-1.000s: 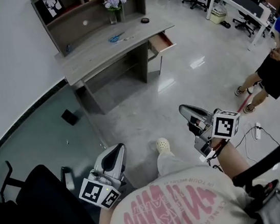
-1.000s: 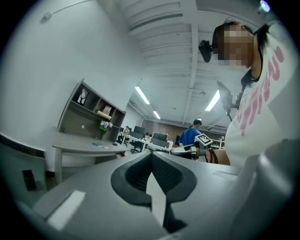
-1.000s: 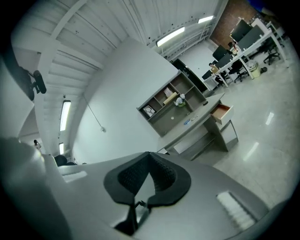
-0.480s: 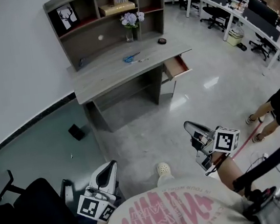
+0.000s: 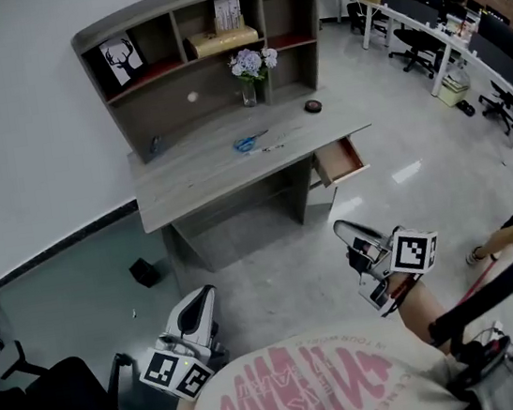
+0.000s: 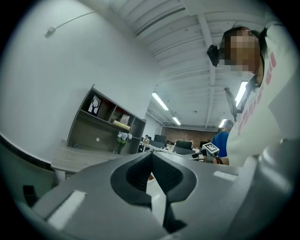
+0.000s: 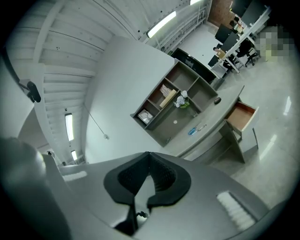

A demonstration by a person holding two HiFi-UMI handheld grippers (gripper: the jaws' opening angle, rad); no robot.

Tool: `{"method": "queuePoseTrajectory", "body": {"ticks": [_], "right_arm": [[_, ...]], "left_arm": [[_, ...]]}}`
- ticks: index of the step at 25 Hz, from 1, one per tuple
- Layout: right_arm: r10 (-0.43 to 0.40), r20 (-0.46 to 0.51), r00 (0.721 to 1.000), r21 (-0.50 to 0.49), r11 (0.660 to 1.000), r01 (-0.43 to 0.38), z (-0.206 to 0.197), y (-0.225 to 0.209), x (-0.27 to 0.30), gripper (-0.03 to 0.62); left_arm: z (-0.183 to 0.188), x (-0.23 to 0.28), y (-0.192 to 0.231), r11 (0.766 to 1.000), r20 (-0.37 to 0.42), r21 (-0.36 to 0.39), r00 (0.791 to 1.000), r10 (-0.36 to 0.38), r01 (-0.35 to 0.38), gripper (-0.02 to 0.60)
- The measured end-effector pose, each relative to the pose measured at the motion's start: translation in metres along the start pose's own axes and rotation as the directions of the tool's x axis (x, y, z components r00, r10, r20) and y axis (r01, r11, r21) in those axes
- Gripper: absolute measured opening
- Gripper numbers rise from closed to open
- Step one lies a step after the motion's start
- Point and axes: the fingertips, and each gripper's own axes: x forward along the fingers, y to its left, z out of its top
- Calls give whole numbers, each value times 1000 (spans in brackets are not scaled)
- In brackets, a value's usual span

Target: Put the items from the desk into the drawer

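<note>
1. The person is standing well back from the desk (image 5: 225, 180), holding a gripper low in each hand.
2. The left gripper (image 6: 151, 155) is pointing toward the desk, its jaws pressing together at the tips and gripping nothing.
3. The right gripper (image 7: 148, 154) is likewise keeping its jaws closed tip to tip, with nothing between them.
4. The blue scissors (image 5: 249, 141) are lying near the middle of the desktop, with a thin pen-like item (image 5: 273, 147) resting just beside them.
5. A small dark round object (image 5: 313, 105) is sitting toward the desk's right end, near the vase of flowers (image 5: 252, 65).
6. The drawer (image 5: 341, 161) is standing pulled out under the desk's right end, showing its reddish-brown inside; I cannot tell whether anything is lying in it.
</note>
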Motion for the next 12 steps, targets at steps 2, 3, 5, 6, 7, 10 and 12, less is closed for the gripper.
{"method": "queuePoseTrajectory", "body": {"ticks": [2, 3, 5, 6, 7, 10, 12], "right_arm": [[15, -12, 1000, -15, 1000, -15, 14, -13, 7, 6], [22, -15, 1000, -13, 1000, -22, 20, -19, 11, 6], [33, -19, 999, 1, 999, -33, 28, -29, 21, 5], [35, -24, 999, 6, 999, -35, 31, -33, 26, 6], [33, -32, 999, 7, 999, -33, 34, -38, 31, 6], [-26, -73, 997, -8, 1000, 26, 28, -57, 32, 6], [-68, -80, 994, 0, 998, 69, 25, -70, 26, 6]], "left_arm": [[2, 17, 5, 1000, 11, -7, 1000, 21, -21, 14], [3, 23, 8, 999, 11, -11, 999, 31, -30, 14], [0, 32, 12, 999, 1, -21, 999, 47, -47, 14], [-1, 36, 16, 998, -7, -26, 998, 56, -56, 14], [-2, 39, 19, 998, -15, -28, 998, 64, -65, 14], [-7, 42, 25, 996, -34, -22, 996, 86, -86, 14], [-9, 42, 26, 995, -40, -19, 995, 94, -94, 14]]}}
